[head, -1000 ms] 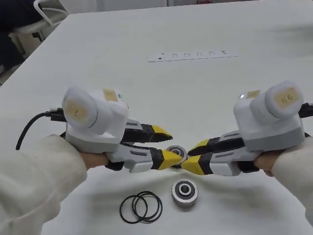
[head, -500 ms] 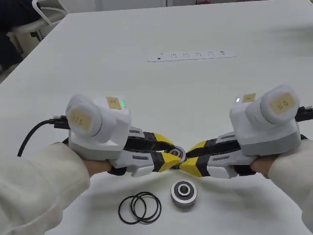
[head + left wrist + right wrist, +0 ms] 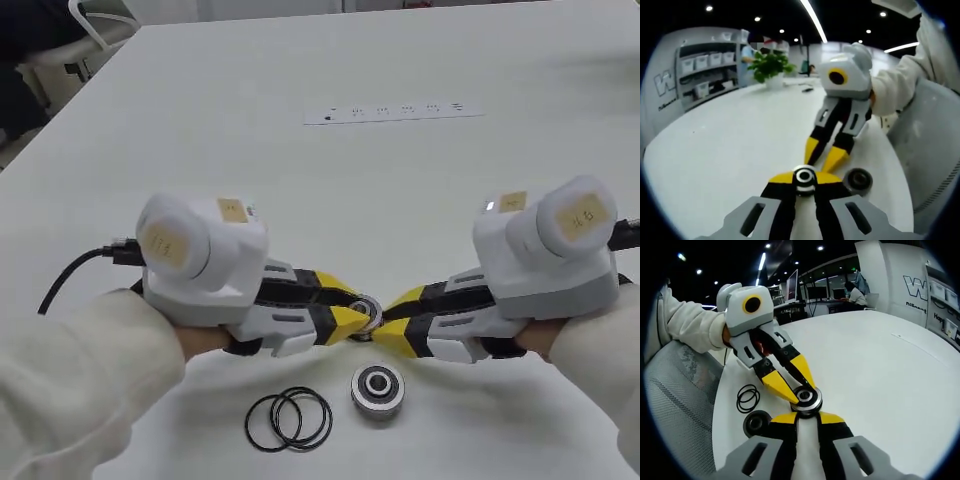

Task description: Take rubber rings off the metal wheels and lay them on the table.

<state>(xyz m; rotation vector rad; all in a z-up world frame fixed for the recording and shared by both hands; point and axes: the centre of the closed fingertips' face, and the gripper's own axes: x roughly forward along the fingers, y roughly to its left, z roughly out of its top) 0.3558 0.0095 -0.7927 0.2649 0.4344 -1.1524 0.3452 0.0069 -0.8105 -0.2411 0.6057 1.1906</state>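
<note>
A small metal wheel (image 3: 366, 308) with a dark rubber ring on its rim hangs just above the white table (image 3: 300, 170), between my two grippers. My left gripper (image 3: 352, 318) is shut on it from the left; in the left gripper view the wheel (image 3: 804, 175) sits between my yellow tips. From the right, my right gripper (image 3: 388, 322) has its tips shut on the wheel's near rim (image 3: 806, 397). A second wheel (image 3: 378, 388) lies flat on the table below them. Loose black rubber rings (image 3: 288, 418) lie overlapped to its left.
A white power strip (image 3: 395, 112) lies farther back on the table. A black cable (image 3: 70, 262) runs left from my left gripper. A chair (image 3: 95, 25) stands past the far left corner. The table's near edge runs close under my sleeves.
My left gripper, open a second ago, has shut its jaws on the wheel that the right gripper holds. Both grippers have drawn slightly closer together.
</note>
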